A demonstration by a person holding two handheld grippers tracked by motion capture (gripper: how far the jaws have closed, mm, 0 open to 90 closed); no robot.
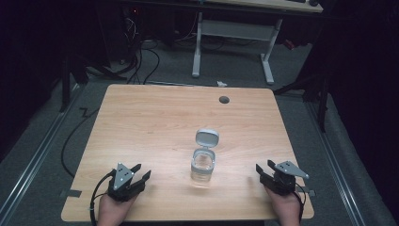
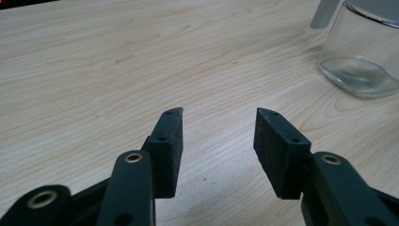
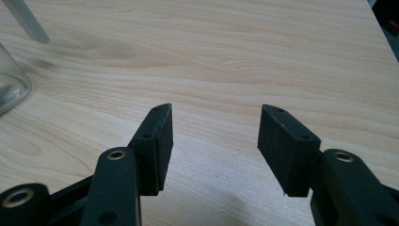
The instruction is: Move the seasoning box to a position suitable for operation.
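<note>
Clear glass, the jar point(image 1: 203, 167) is standing upright near the middle of the table's point(image 1: 141, 122) near half, its grey flip lid point(image 1: 207, 138) hanging open toward the far edge. It is sitting between the two grippers (well apart from both), to the right of the left gripper point(image 1: 140, 172) and to the left of the right gripper point(image 1: 263, 167), with neither looking clearly nearer. Both are resting by the near edge with jaws spread wide and gripping nothing

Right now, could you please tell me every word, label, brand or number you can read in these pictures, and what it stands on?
There are none to read.
The clear jar and its open grey lid carry no label.
The wooden table shows bare grain.
The left tongs and right tongs bear no print.
</note>
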